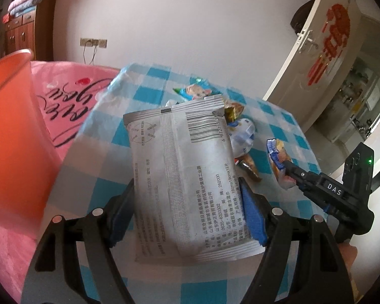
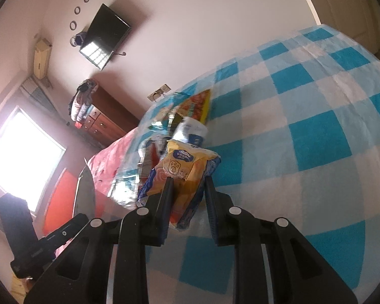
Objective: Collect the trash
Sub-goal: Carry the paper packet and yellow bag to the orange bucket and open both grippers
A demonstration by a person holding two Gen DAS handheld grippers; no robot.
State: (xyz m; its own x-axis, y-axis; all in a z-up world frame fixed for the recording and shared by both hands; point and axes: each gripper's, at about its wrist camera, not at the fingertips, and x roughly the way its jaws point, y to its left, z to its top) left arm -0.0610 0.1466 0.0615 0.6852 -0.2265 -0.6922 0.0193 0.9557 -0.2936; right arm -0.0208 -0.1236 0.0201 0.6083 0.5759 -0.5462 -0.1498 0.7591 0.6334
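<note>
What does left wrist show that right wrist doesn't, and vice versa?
Left wrist only: the silver packet clamped in the left gripper, the open white door with its red decoration.
Right wrist only: the wall TV, the bright window.
Both: the blue checked cloth, the orange bin, the wooden dresser, and the yellow tissue pack pinched in the right gripper.

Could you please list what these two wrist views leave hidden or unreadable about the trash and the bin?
- Orange plastic bin, left wrist view: its opening and contents are cut off by the frame edge.
- Grey printed packet in the left gripper: hides part of the wrapper pile.
- Yellow-and-blue tissue pack in the right gripper: small print blurred.
</note>
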